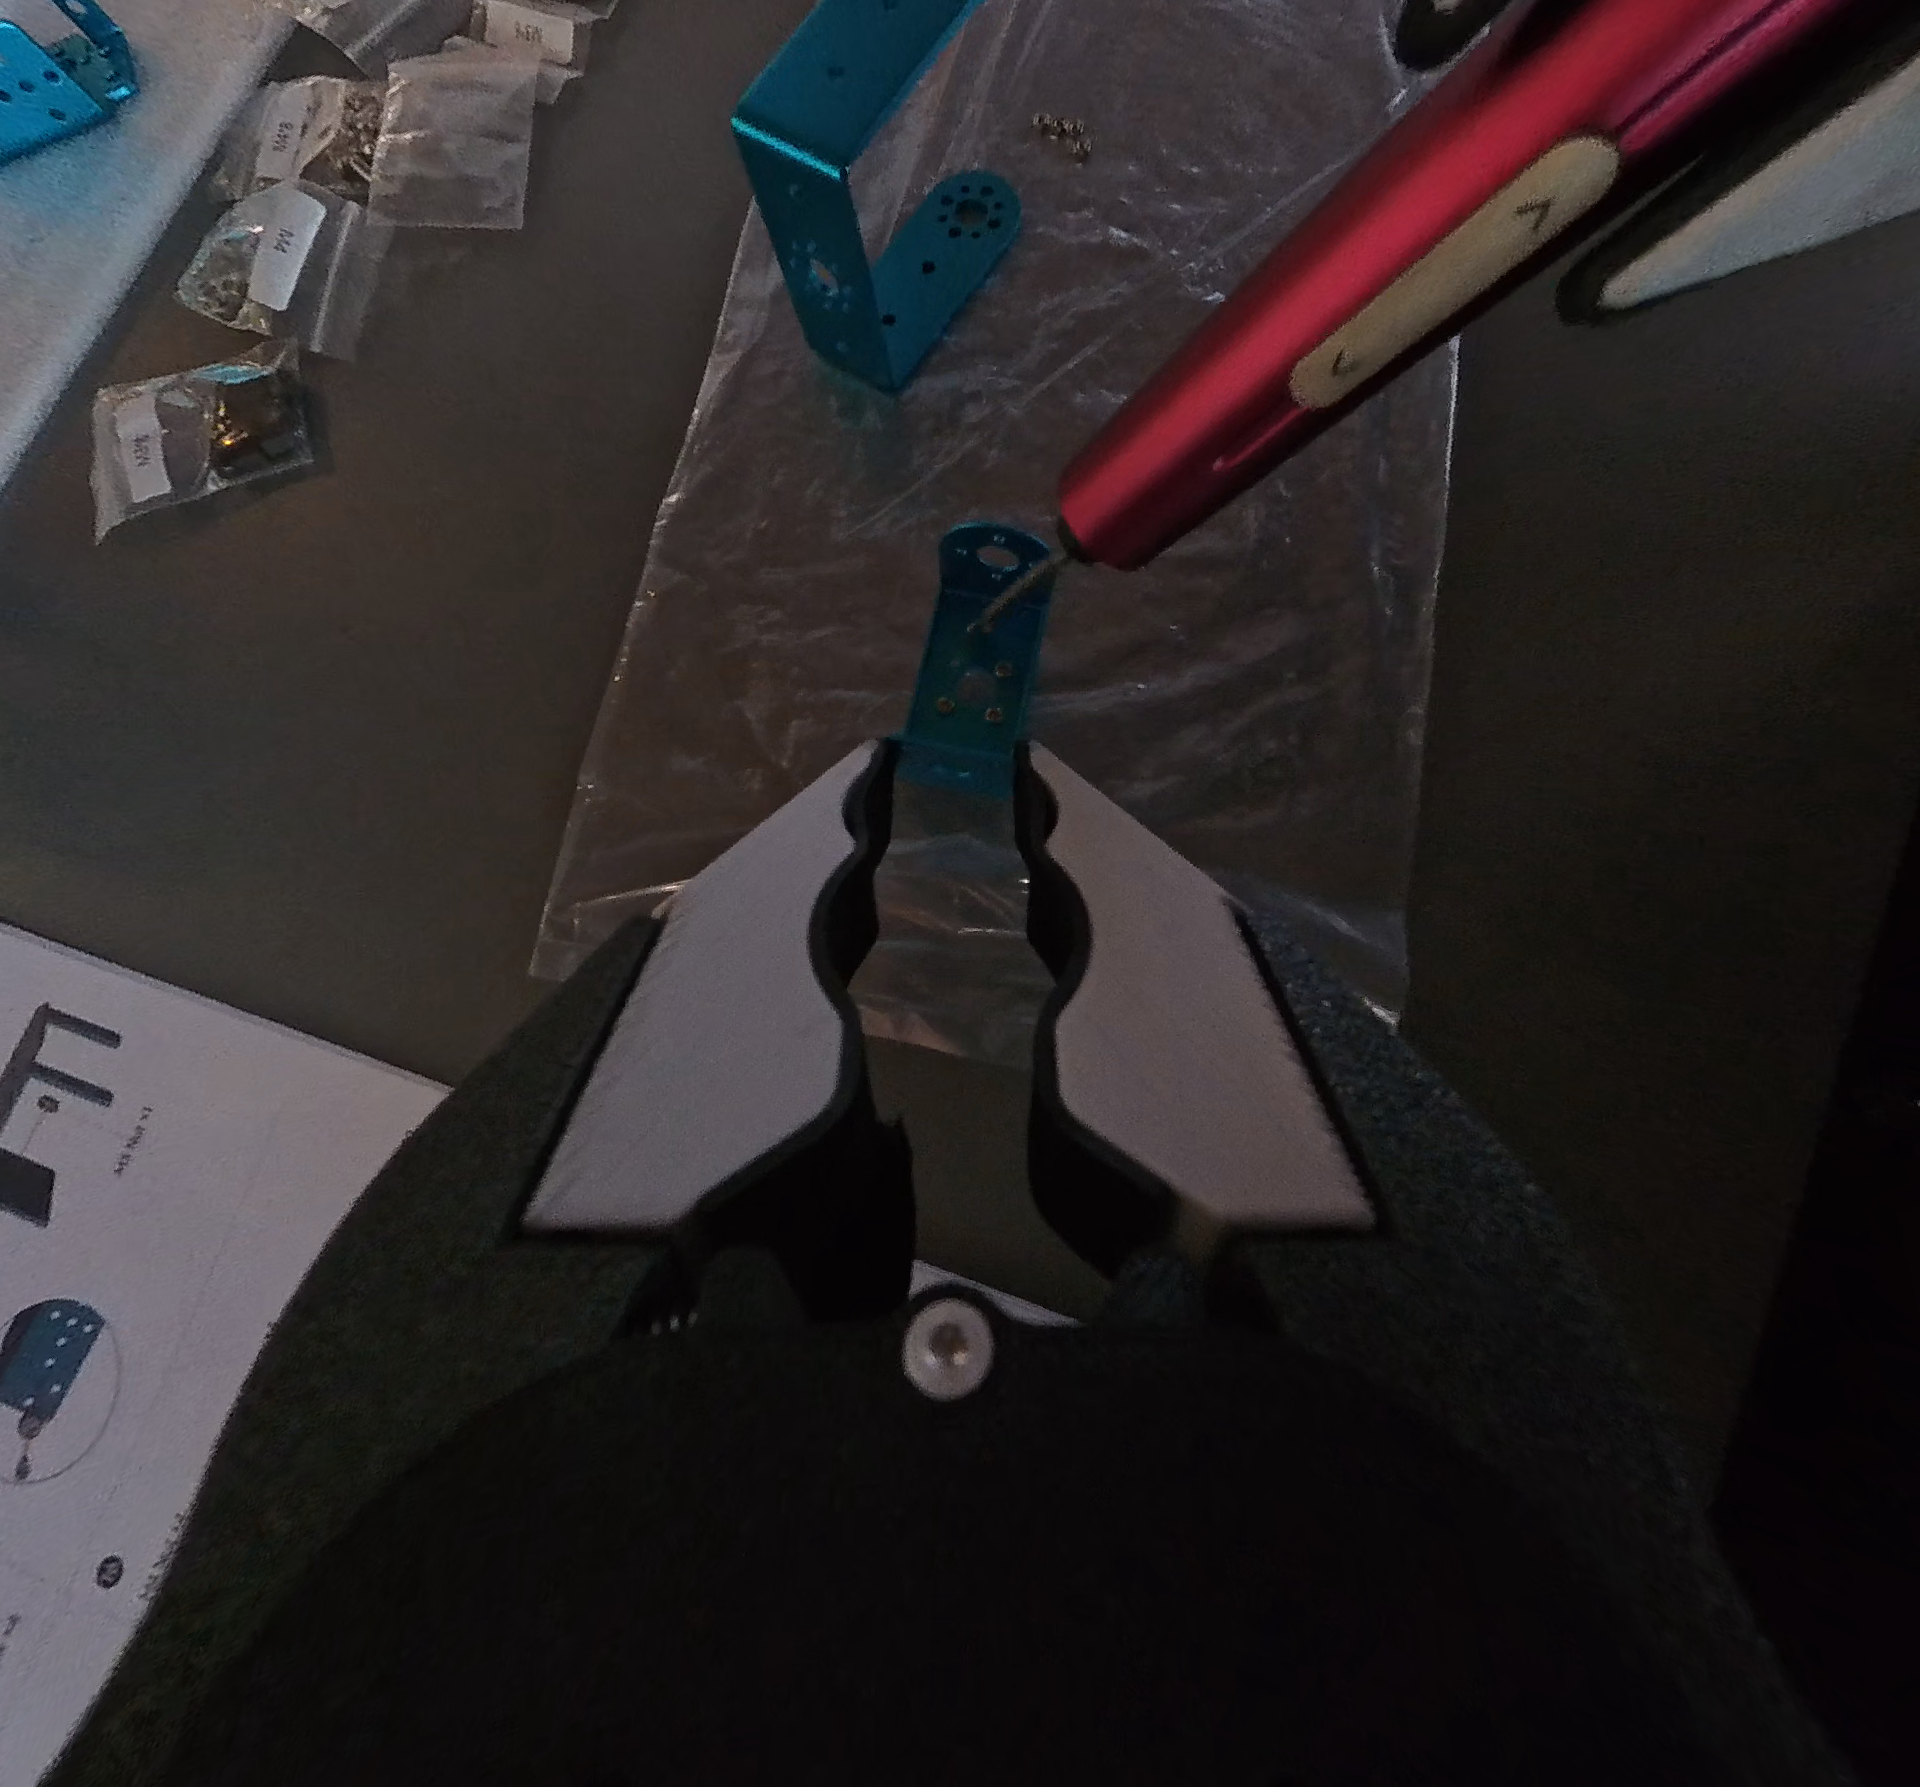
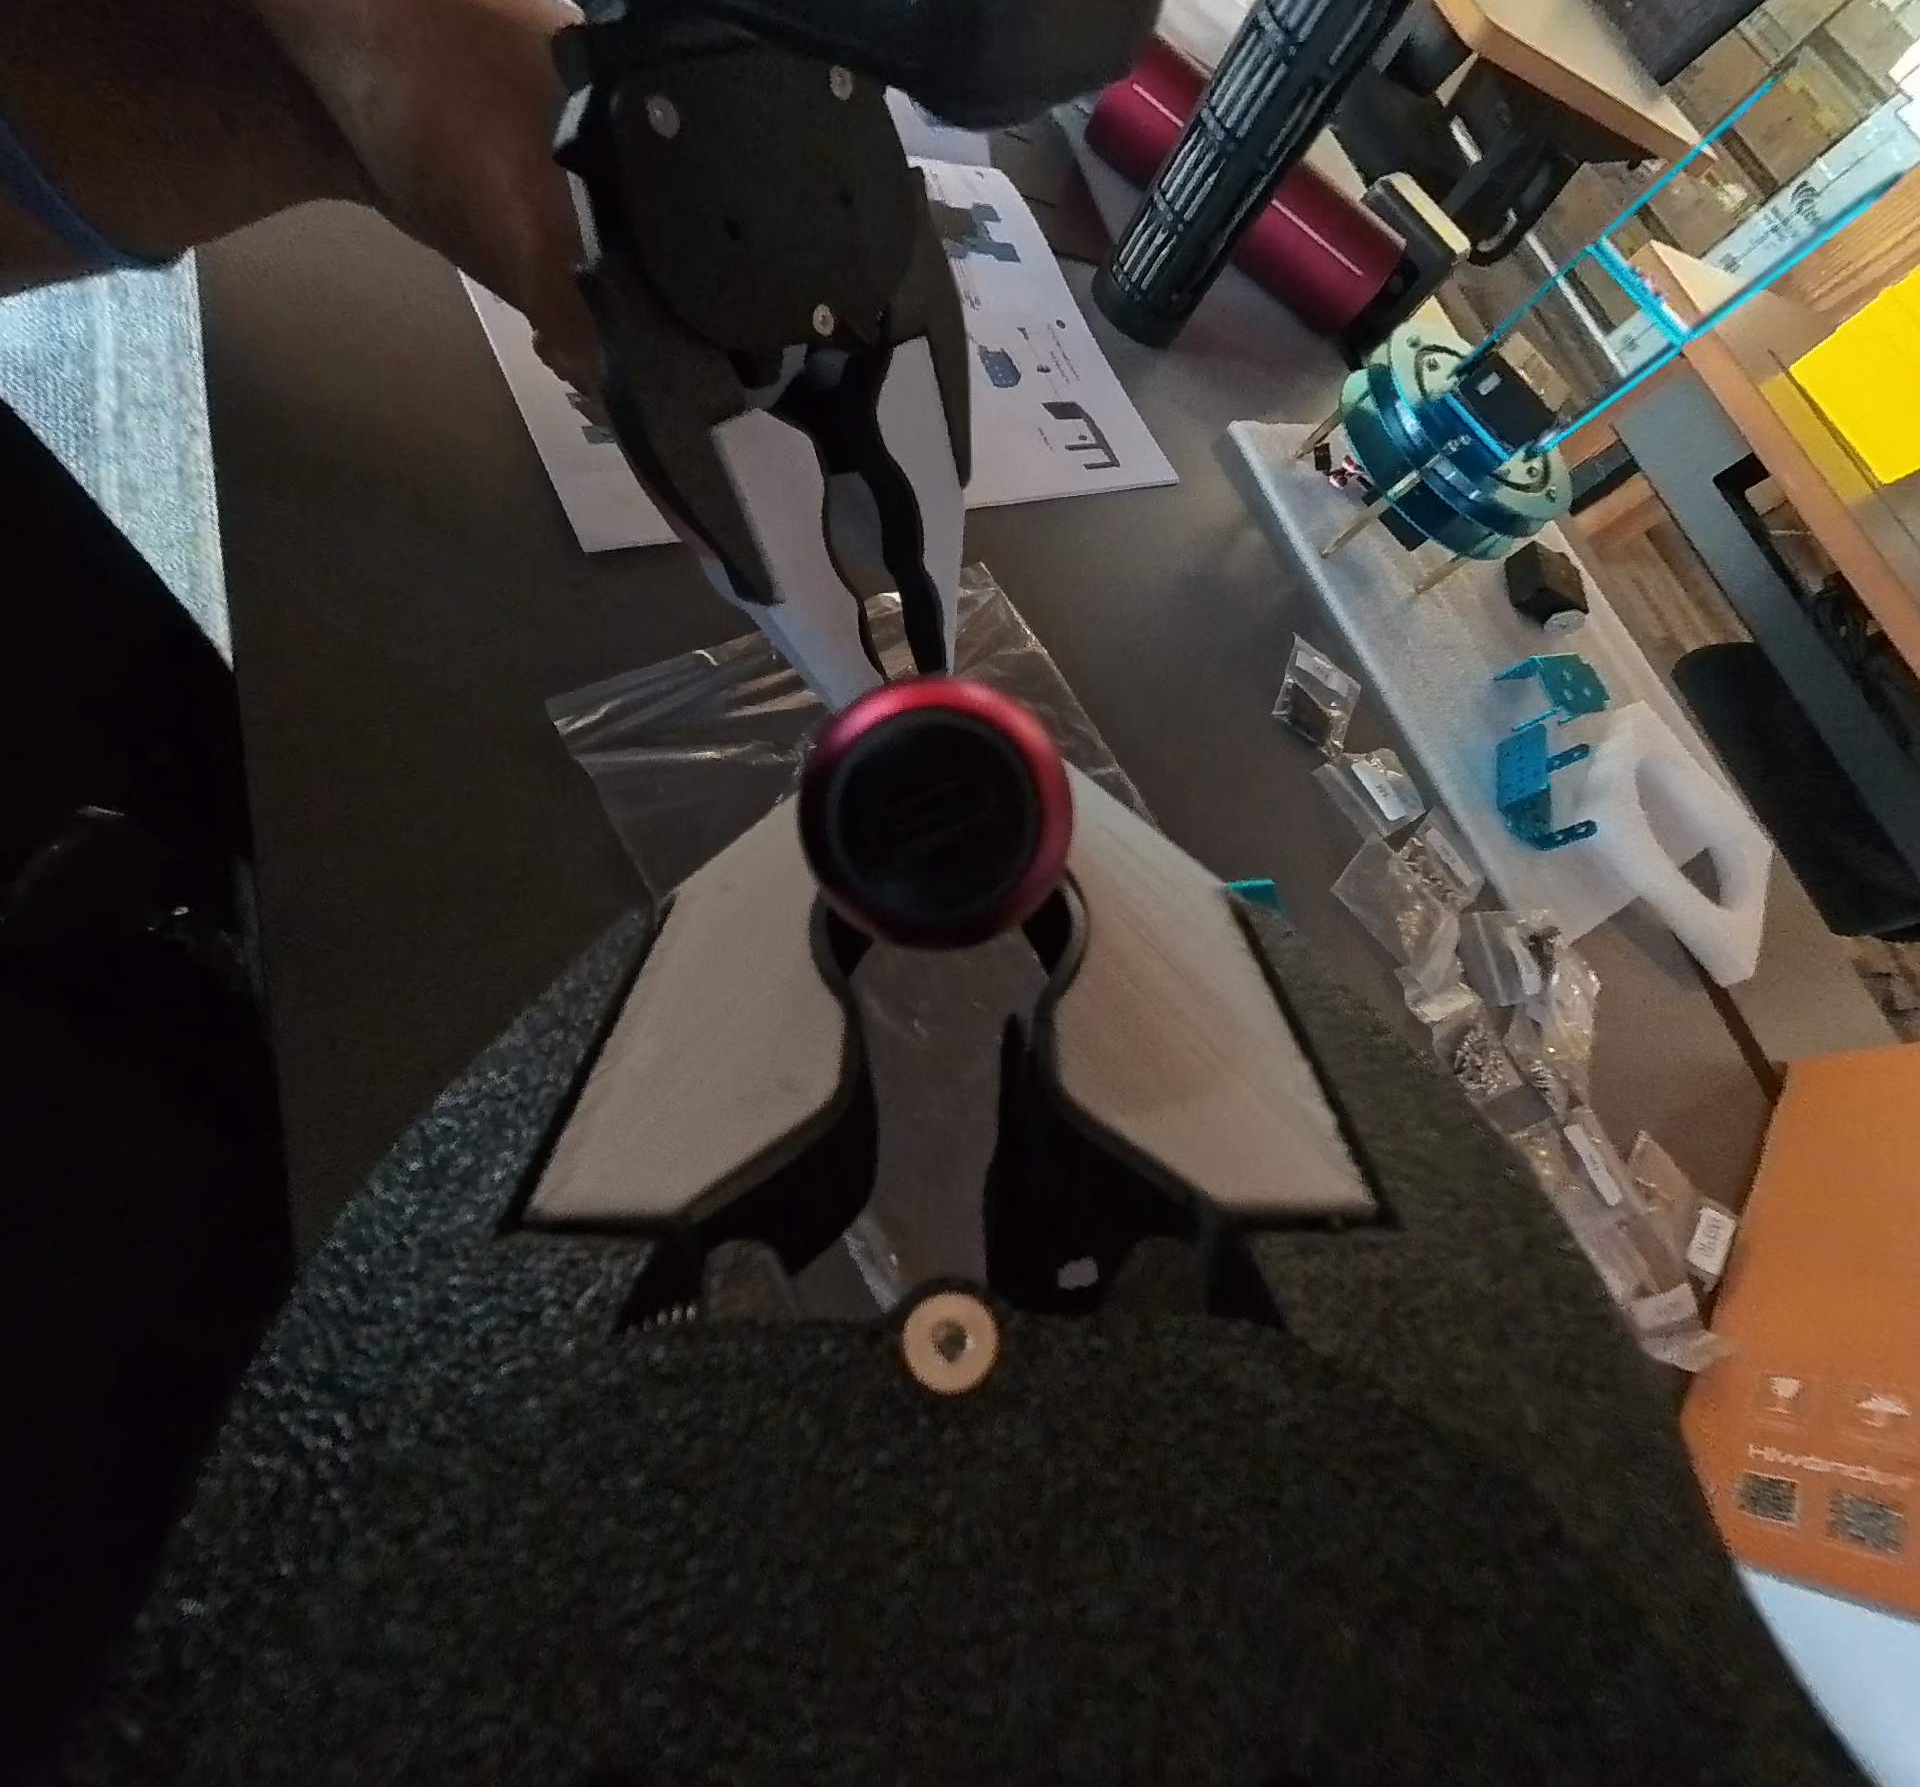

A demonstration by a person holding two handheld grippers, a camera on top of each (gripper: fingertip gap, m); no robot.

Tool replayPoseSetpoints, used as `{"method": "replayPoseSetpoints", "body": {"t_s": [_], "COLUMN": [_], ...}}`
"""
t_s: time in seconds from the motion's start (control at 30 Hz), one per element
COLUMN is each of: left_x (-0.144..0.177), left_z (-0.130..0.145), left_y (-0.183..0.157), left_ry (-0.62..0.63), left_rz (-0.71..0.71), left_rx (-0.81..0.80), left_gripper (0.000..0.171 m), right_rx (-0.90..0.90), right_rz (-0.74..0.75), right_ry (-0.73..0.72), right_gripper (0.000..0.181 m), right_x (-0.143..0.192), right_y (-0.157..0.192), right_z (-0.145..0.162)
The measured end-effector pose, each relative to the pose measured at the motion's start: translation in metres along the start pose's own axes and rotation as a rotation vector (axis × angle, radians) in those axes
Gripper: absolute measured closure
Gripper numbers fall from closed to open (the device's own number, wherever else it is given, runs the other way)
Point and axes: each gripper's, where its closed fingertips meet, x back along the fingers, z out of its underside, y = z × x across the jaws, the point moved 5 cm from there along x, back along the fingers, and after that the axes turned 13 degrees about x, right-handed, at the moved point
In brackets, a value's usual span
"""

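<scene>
Two grippers work: our left gripper (image 1: 954,761) clamps a small blue metal bracket (image 1: 977,657), our right gripper (image 2: 940,864) grips a red cylindrical electric screwdriver (image 1: 1382,283), bit touching it from 2 o'clock.

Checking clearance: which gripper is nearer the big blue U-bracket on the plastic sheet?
Left. The left gripper sits just short of the U-bracket; the right gripper is off to its side.

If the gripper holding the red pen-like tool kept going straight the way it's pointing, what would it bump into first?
Probably the small blue metal bracket clamped by the left gripper: the red screwdriver in the right gripper already has its thin bit at the bracket's face. Depth is unclear.
</scene>
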Motion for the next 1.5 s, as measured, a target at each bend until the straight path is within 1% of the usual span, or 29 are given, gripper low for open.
{"method": "replayPoseSetpoints", "body": {"t_s": [0.2, 0.3, 0.43, 0.7, 0.8, 0.97, 1.13, 1.2, 1.27, 1.4, 1.5], "left_x": [0.000, 0.000, 0.000, 0.000, 0.000, 0.002, 0.006, 0.008, 0.010, 0.015, 0.015], "left_z": [0.000, 0.000, -0.001, 0.002, 0.002, 0.003, 0.004, 0.005, 0.007, 0.009, 0.008], "left_y": [0.001, 0.002, 0.001, 0.000, -0.001, 0.002, 0.007, 0.011, 0.016, 0.023, 0.022], "left_ry": [-0.001, -0.003, -0.010, -0.005, -0.011, -0.010, -0.014, -0.015, -0.015, -0.022, -0.025], "left_rz": [0.001, 0.001, 0.003, 0.001, 0.005, -0.002, -0.017, -0.028, -0.042, -0.060, -0.055], "left_rx": [0.004, 0.004, -0.001, 0.000, 0.004, 0.009, 0.019, 0.022, 0.033, 0.047, 0.047], "left_gripper": [0.149, 0.149, 0.149, 0.149, 0.149, 0.149, 0.149, 0.149, 0.149, 0.150, 0.149], "right_rx": [0.213, 0.271, 0.293, 0.265, 0.230, 0.181, 0.008, -0.073, -0.142, -0.219, -0.240], "right_rz": [-0.024, -0.036, -0.054, -0.073, -0.088, -0.066, -0.025, -0.015, -0.030, -0.047, -0.053], "right_ry": [0.055, 0.082, 0.095, 0.079, 0.051, 0.037, -0.070, -0.095, -0.089, 0.005, -0.018], "right_gripper": [0.158, 0.158, 0.159, 0.158, 0.159, 0.159, 0.158, 0.159, 0.160, 0.159, 0.159], "right_x": [-0.001, -0.005, -0.009, -0.012, -0.011, -0.008, 0.012, 0.022, 0.029, 0.026, 0.025], "right_y": [0.011, 0.012, 0.011, 0.013, 0.014, 0.009, -0.007, -0.014, -0.016, -0.013, -0.011], "right_z": [-0.008, -0.012, -0.014, -0.014, -0.015, -0.012, -0.011, -0.003, 0.012, 0.046, 0.046]}}
